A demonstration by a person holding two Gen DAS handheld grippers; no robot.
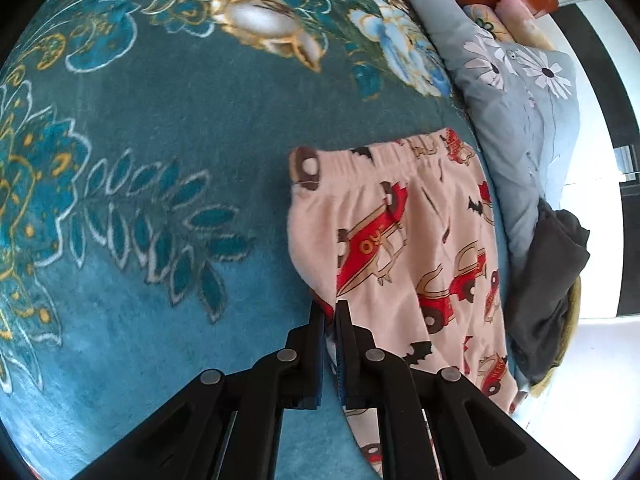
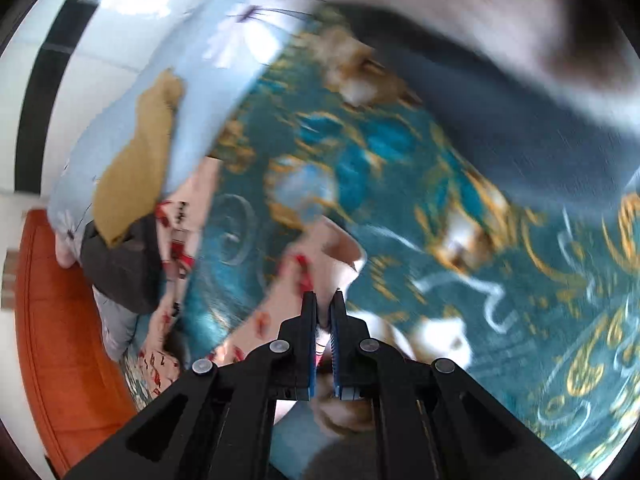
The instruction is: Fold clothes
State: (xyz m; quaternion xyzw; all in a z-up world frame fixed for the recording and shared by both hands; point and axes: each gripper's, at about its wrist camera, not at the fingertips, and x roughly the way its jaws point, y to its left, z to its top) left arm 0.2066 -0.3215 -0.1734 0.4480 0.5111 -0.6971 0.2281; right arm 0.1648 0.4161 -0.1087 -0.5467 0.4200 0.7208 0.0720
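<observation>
Pink children's trousers (image 1: 416,240) with red car prints lie on a teal floral blanket (image 1: 160,160), waistband at the far end. My left gripper (image 1: 331,312) is shut on the trousers' left edge below the waistband. In the blurred right wrist view, my right gripper (image 2: 323,300) is shut on a pink fold of the trousers (image 2: 320,252) and holds it above the blanket (image 2: 440,220).
A light blue floral quilt (image 1: 520,120) lies along the blanket's right side with a dark grey garment (image 1: 548,280) on it. A mustard cloth (image 2: 132,168) and an orange headboard (image 2: 60,320) show in the right wrist view.
</observation>
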